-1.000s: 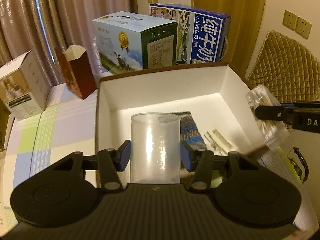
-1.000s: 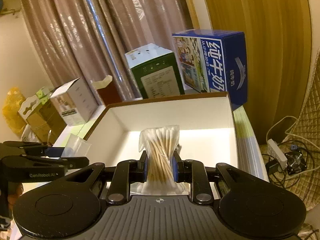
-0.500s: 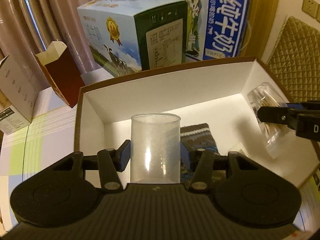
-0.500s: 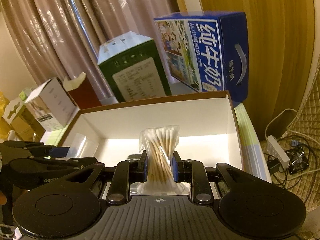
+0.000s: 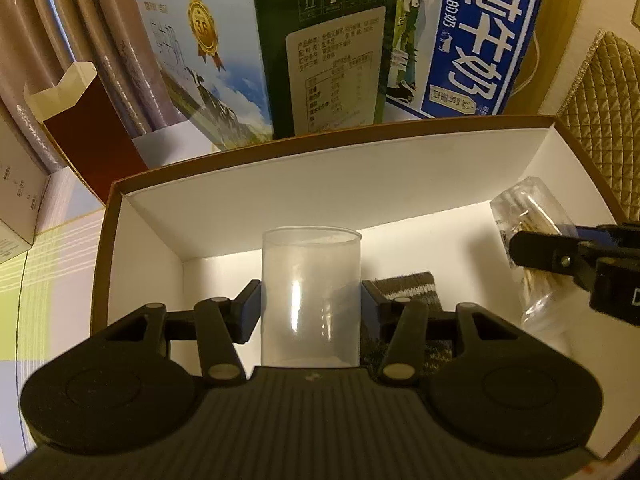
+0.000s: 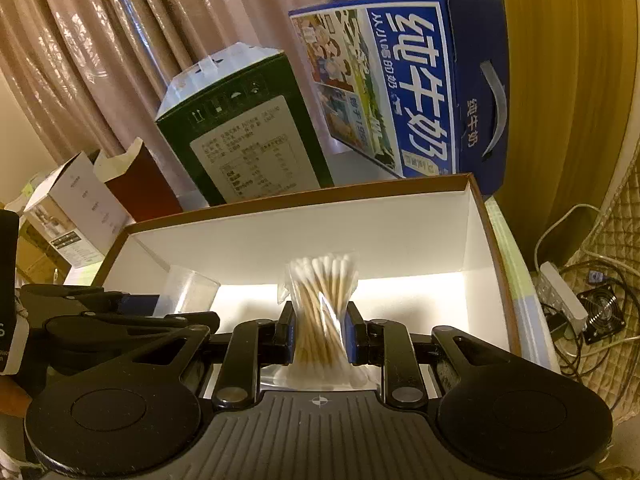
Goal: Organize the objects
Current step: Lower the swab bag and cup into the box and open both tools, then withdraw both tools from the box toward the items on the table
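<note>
My left gripper (image 5: 311,304) is shut on a clear plastic cup (image 5: 311,296), held upright over the left part of an open white box with a brown rim (image 5: 304,188). A grey striped sock (image 5: 416,288) lies on the box floor just right of the cup. My right gripper (image 6: 319,332) is shut on a clear bag of cotton swabs (image 6: 322,312), held over the box interior (image 6: 360,236). In the left wrist view that bag of swabs (image 5: 528,216) and the right gripper's fingers (image 5: 544,252) show at the box's right side. In the right wrist view the cup (image 6: 188,292) appears at left.
Behind the box stand a green-and-blue milk carton box (image 5: 264,52) and a blue milk box (image 5: 480,36). A dark red open carton (image 5: 88,128) and a white carton (image 6: 76,208) stand at left by the curtain. A power strip and cables (image 6: 568,296) lie at right.
Both grippers have moved forward and down toward the box with their loads. The box and the cartons behind it now look larger and closer. Both grips are unchanged.
</note>
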### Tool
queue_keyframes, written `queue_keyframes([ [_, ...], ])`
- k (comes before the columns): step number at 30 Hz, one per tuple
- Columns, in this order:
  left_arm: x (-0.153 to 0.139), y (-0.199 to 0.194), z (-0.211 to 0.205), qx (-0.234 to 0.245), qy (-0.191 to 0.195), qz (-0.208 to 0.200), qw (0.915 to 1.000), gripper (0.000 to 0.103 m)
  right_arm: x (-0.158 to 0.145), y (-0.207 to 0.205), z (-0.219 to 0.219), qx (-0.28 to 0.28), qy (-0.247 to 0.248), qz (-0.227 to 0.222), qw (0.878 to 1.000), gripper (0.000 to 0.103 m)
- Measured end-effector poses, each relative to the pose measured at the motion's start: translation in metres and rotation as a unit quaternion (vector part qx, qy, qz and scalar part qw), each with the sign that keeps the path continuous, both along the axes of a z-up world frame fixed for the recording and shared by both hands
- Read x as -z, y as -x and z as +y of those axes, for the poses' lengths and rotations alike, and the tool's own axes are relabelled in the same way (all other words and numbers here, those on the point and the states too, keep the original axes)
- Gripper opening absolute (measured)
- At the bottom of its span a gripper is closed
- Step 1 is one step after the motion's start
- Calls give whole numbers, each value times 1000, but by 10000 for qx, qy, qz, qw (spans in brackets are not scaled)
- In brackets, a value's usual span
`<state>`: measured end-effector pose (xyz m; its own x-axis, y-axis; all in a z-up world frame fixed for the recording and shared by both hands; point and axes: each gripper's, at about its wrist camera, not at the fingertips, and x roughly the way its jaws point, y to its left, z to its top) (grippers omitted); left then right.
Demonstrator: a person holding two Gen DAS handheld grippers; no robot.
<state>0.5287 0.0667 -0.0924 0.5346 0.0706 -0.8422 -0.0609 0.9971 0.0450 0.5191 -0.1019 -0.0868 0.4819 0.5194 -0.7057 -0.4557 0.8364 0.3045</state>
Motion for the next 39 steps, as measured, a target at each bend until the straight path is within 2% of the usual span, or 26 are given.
queue_keyframes([
  [3,1,-2,2,-7,-11,-19,10000,56,4,-4,2,49,16,19,10000,20],
  [5,1,-1,4,-26,16,-32,10000,68,5,-6,2,68,-39,-8,10000,20],
  [9,0,2,8,-55,5,-52,10000,69,7,-10,5,106,-13,-35,9999,21],
  [11,-1,5,10,-83,8,-46,10000,74,7,-12,5,130,-47,-45,9999,30],
  [13,-2,6,10,-113,4,-54,9999,76,6,-11,4,192,-62,-117,9997,53],
  [20,-13,19,18,-199,78,-125,9997,86,-4,-4,-2,132,-205,-268,9993,61],
  [25,-26,39,23,-203,192,-250,9993,90,-14,16,-11,-7,-220,-390,9990,79],
  [31,-41,67,23,-199,274,-362,9988,90,-25,43,-22,-99,-259,-495,9984,90],
  [39,-62,106,18,-193,443,-531,9974,91,-38,79,-35,-56,-180,-645,9977,94],
])
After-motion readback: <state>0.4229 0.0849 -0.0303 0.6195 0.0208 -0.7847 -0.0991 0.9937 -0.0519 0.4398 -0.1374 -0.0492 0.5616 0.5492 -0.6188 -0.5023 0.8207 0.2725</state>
